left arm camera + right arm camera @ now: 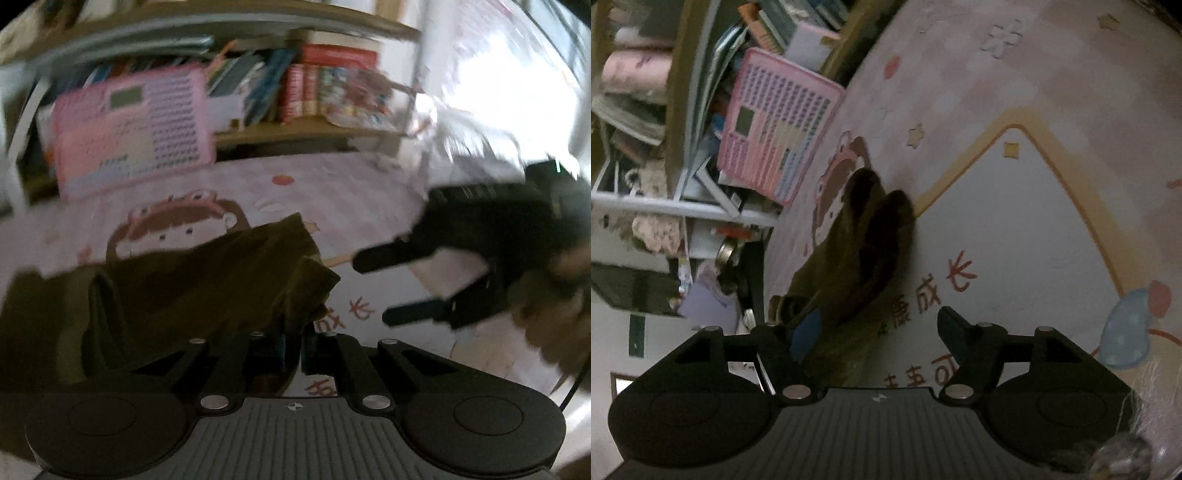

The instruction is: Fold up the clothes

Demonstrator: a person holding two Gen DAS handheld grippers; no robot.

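A dark olive garment [192,291] lies rumpled on a pink cartoon play mat [332,184]. My left gripper [295,347] is shut on a bunched edge of it at the bottom centre of the left wrist view. My right gripper [371,288] comes in from the right there, open, its fingertips just right of the cloth and apart from it. In the right wrist view, the garment [864,251] stretches away from me in a long fold. The right gripper [875,328] stands wide open, and the cloth's near end lies between its fingers, close to the blue-padded left finger [805,336].
A pink toy keypad [133,133] leans against a low wooden bookshelf [295,129] packed with books at the mat's far edge. A white wire rack [683,206] with clutter stands at the left of the right wrist view. The mat [1034,221] stretches bare to the right.
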